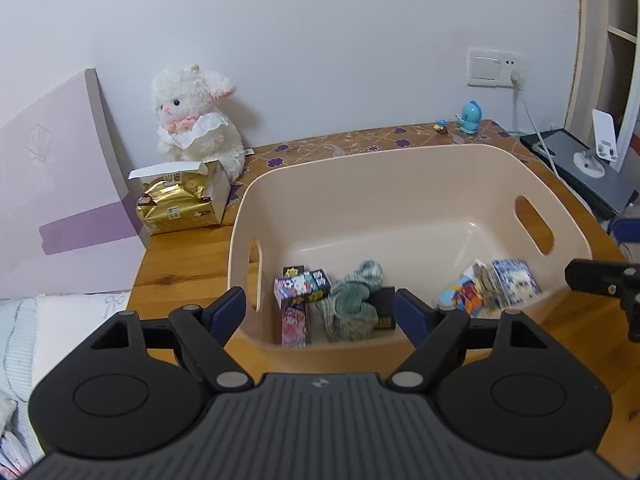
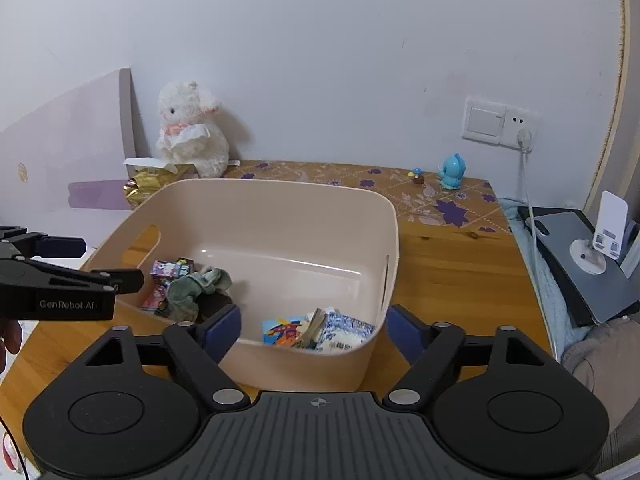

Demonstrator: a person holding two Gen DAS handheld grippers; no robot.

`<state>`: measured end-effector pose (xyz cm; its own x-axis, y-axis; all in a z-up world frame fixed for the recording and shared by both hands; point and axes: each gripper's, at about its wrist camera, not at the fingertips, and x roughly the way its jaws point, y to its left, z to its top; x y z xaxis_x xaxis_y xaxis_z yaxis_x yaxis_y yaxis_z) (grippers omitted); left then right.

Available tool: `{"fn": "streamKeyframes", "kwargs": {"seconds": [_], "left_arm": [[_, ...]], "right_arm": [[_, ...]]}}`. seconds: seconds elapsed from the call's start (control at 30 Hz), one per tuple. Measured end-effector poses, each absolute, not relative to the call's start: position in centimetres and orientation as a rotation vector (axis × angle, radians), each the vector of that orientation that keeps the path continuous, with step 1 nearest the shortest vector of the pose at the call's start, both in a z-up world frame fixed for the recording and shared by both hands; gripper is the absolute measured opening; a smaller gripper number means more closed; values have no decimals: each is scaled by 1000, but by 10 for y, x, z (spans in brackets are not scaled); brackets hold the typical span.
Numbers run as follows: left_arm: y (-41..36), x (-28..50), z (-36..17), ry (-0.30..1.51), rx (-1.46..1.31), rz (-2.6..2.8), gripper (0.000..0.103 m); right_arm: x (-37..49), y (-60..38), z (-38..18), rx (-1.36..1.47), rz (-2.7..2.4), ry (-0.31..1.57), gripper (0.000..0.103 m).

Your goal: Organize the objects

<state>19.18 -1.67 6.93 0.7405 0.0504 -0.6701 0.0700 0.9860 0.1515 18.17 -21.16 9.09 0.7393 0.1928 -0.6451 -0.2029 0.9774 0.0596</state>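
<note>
Bin (image 1: 400, 184) ahead of our fingertips, holding sock (image 1: 352, 300) and packets (image 1: 488, 288). Left gripper (image 1: 320, 308), right gripper (image 2: 314, 330): both wide open, empty. We should clear the rim before reaching.

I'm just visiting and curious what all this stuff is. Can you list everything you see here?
Bin: one, beige, centre of table.
Small boxes: a few, colourful, bin's left end.
Cloth: one, green, beside the boxes in the bin.
Packets: several, blue and white, bin's right end.
Plush: one, white, back left against wall.
Gold pack: one, in front of plush.
Figurine: one, blue, back right.
Mushroom: one, tiny, beside figurine.
Table: one, wooden.
Phone stand: one, white, far right.
Left gripper: open, over bin.
Right gripper: open, over bin.
</note>
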Motion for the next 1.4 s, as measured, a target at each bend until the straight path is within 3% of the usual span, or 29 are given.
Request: {"fn": "streamKeyframes", "kwargs": {"seconds": [0.63,1.4], "left_arm": [[-23,80,78,715,154,-47,82],[-29,1,80,710,158,-76,82]], "right_arm": [[89,-219,103,-24,219,727,103],[24,-220,95,-14,227,778,103]]}}
